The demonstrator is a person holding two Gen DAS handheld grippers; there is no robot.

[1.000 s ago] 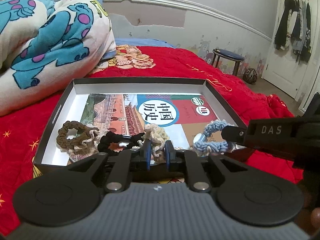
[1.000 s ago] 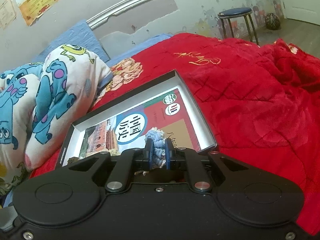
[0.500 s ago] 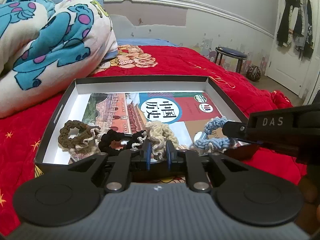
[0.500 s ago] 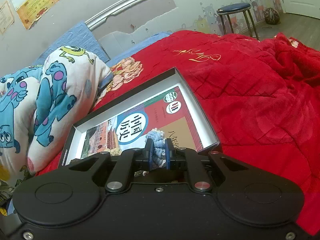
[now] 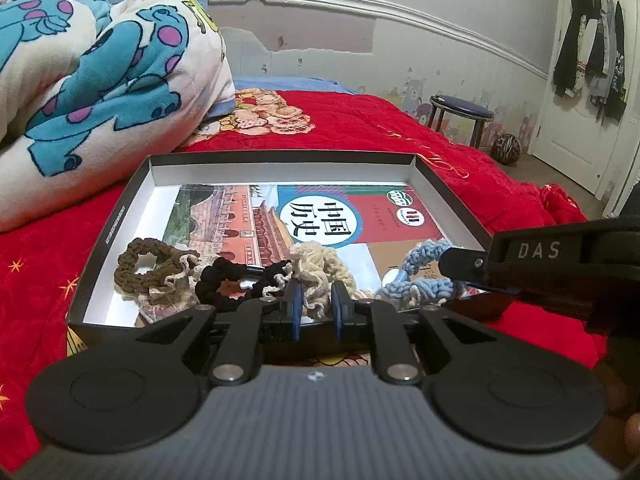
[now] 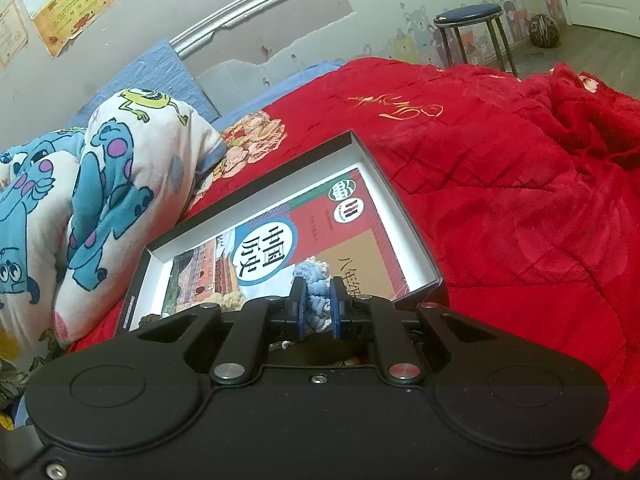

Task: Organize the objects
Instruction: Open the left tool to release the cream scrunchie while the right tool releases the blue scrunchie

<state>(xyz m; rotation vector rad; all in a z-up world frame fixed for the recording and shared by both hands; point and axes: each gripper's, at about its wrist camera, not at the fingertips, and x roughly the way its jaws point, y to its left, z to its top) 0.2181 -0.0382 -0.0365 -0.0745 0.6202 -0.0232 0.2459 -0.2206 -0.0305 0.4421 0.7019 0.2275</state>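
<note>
The right gripper clamped a blue scrunchie over the box. The left gripper apparently pinched the cream scrunchie just ahead.

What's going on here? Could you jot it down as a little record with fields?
setting: red bedspread with a shallow box on it
box contents: history book; brown scrunchie, black scrunchie, cream scrunchie, blue scrunchie
right gripper: shut on blue scrunchie
left gripper: narrow gap between its fingers, at the cream scrunchie, grip unclear
nearby: cartoon blanket, stool
</note>
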